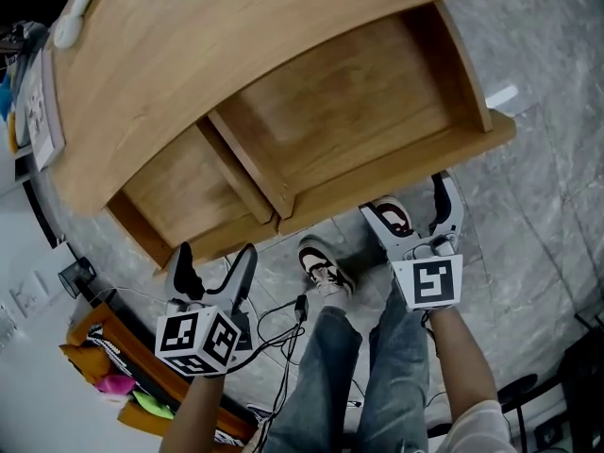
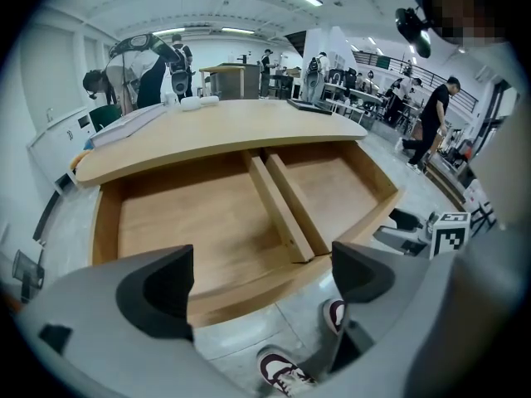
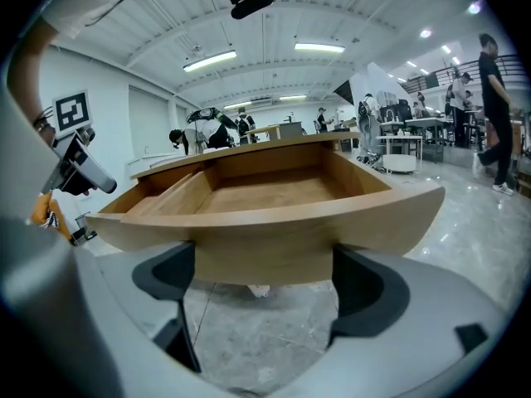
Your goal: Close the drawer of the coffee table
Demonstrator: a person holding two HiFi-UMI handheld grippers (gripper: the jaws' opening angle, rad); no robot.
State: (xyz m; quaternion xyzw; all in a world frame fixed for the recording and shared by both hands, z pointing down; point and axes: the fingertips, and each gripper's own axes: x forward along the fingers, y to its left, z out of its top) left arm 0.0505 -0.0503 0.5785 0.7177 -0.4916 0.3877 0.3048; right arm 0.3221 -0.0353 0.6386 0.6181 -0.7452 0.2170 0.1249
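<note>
The wooden coffee table (image 1: 189, 55) has its drawer (image 1: 396, 163) pulled out, two bare compartments split by a divider (image 1: 247, 163). My left gripper (image 1: 215, 264) hangs open just in front of the drawer's curved front at the left end, apart from it. My right gripper (image 1: 413, 217) is open too, close below the front near the right end. The left gripper view looks into the drawer (image 2: 274, 214) between the gripper (image 2: 261, 276) jaws. Seen from the right gripper (image 3: 264, 279), the drawer front (image 3: 265, 222) fills the gap, near the fingers, contact unclear.
The person's shoes (image 1: 326, 264) and legs stand on the grey tiled floor (image 1: 547, 159) between the grippers. Cables (image 1: 278, 333) trail on the floor. A white object (image 1: 74, 17) lies on the tabletop. An orange stand with coloured items (image 1: 118, 380) sits lower left. People work in the background (image 2: 436, 114).
</note>
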